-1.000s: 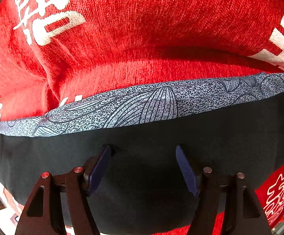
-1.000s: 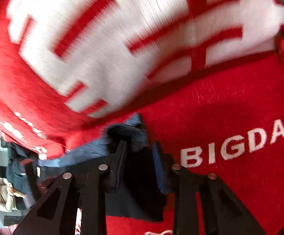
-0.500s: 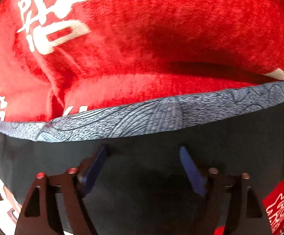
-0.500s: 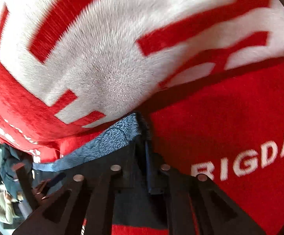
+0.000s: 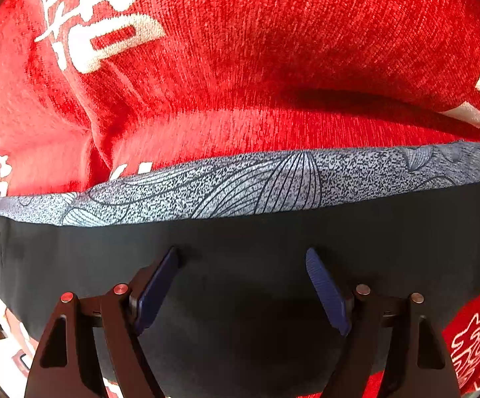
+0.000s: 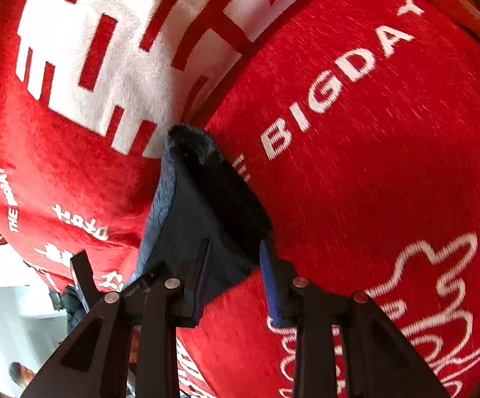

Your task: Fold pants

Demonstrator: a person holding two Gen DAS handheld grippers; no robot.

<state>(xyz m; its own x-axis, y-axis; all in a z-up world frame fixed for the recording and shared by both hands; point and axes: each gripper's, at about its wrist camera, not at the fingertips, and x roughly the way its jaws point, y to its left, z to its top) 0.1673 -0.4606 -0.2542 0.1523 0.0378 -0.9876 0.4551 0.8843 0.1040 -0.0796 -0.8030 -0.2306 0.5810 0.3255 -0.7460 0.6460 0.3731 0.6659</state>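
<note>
The pants (image 5: 240, 248) are dark with a grey leaf-patterned band (image 5: 240, 189) along the far edge. They lie flat on a red blanket. My left gripper (image 5: 241, 265) is open, its blue pads spread wide just above the dark cloth. In the right wrist view a corner of the pants (image 6: 203, 195) stands up in a bunched peak between the fingers. My right gripper (image 6: 235, 248) is open around it, with the cloth against the left finger (image 6: 200, 265).
The red blanket (image 5: 273, 66) with white characters covers the surface; the words BIGDAY (image 6: 332, 83) show in the right wrist view. A room with a person (image 6: 21, 371) shows at the lower left, past the blanket's edge.
My right gripper was shut on the pants corner half a second ago and has now opened and turned. My left gripper stays open over the dark cloth, hardly moved.
</note>
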